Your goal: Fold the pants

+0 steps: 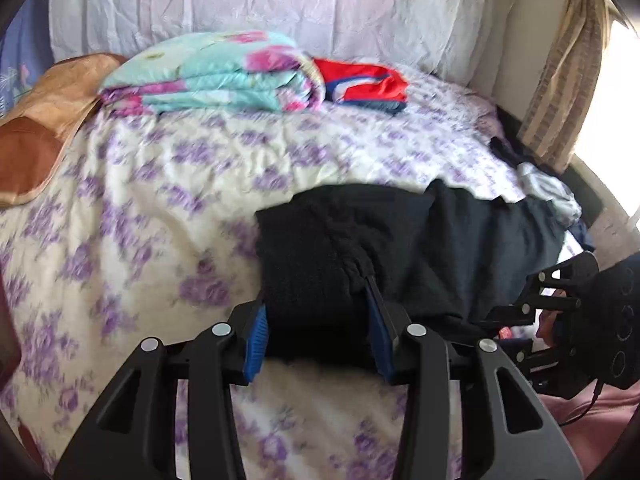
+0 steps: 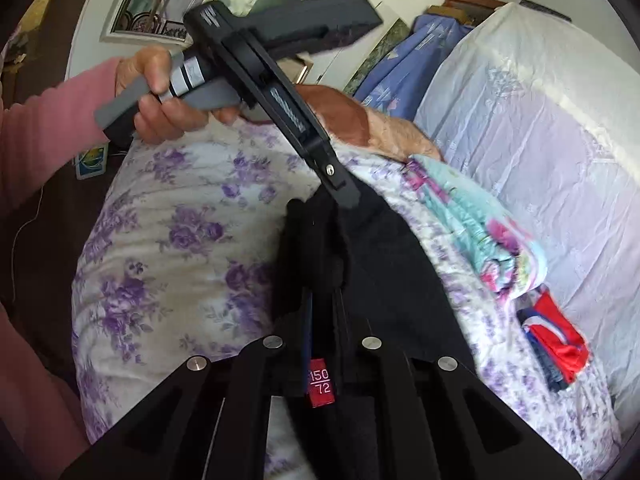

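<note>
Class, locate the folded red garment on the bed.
The red garment lies at the bed's far end, immediately right of the folded floral blanket in the left wrist view.

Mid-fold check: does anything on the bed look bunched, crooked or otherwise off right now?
Yes. The black pants lie bunched, not flat, on the purple floral bedsheet; cloth puckers by the left gripper, whose blue-padded fingers stand apart. A red size tag hangs exposed near the right gripper. The folded floral blanket looks tidy.

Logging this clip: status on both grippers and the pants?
Left gripper open, straddling the black pants. Right gripper shut on pants near the red size tag. Folded floral blanket far off, nothing blocking.
</note>
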A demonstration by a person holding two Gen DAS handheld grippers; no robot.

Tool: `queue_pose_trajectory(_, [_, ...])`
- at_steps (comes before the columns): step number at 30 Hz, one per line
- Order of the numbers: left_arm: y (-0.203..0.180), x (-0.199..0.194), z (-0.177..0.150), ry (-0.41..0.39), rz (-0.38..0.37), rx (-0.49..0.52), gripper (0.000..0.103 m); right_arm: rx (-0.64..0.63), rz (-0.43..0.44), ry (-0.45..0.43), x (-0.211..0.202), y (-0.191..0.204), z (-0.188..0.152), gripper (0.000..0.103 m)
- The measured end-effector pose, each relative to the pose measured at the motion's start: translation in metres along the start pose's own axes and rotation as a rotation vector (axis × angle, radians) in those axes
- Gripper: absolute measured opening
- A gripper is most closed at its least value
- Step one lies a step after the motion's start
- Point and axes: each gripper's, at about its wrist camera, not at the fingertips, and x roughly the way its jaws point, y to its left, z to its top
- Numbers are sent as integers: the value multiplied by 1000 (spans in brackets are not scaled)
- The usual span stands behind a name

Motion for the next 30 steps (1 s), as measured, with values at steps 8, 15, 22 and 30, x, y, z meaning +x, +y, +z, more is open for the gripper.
queue_pose_trajectory(8, [24, -7, -10, 19, 80, -135, 61, 150, 57, -46, -28, -20, -12, 40])
queue_pose_trajectory(15, [-51, -5, 41, -103, -97, 49, 84, 543, 56, 131, -10, -81, -82, 58])
queue_pose_trajectory(22, [-54, 103, 28, 180, 58, 52, 80, 795, -160, 57, -82, -123, -133, 66])
queue_pose_trajectory(30, [-32, 87, 38, 152, 76, -131, 67, 1287, -474, 127, -179, -187, -282, 66])
